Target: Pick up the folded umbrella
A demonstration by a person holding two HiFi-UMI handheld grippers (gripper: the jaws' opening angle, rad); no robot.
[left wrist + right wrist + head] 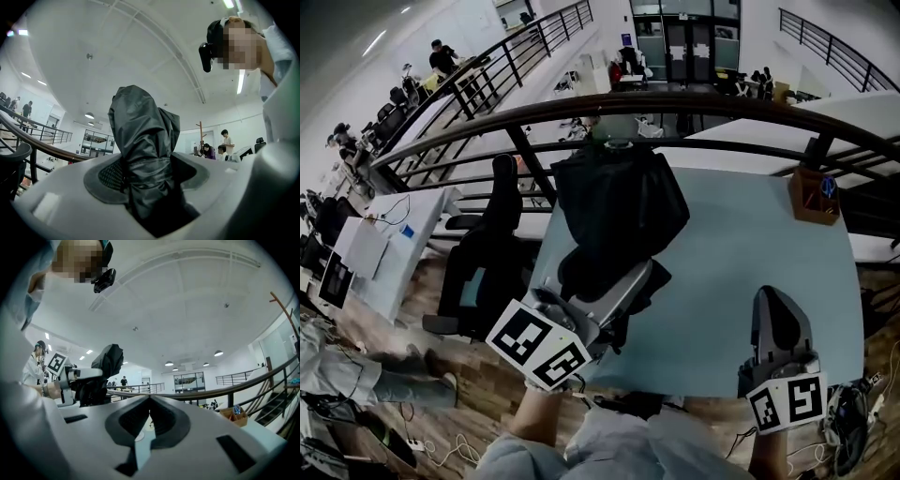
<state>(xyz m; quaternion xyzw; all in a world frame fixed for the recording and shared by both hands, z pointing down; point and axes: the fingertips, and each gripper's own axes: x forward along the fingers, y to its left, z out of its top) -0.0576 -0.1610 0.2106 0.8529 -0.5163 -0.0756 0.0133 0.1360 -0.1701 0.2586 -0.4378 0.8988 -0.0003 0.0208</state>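
Note:
The folded umbrella [619, 211] is black, with crumpled fabric, and is held up over the pale blue table [741, 272]. My left gripper [614, 291] is shut on the umbrella's lower part. In the left gripper view the black umbrella fabric [143, 150] fills the gap between the jaws and rises upward. My right gripper [778, 323] rests low at the table's near right, shut with nothing between its jaws. The right gripper view shows the jaws of my right gripper [150, 416] closed tip to tip, and the umbrella [105, 366] held at the left.
A brown wooden box [814, 195] with pens stands at the table's far right corner. A dark curved railing [675, 105] runs behind the table. A black office chair [487, 244] stands left of the table. People sit at desks far below.

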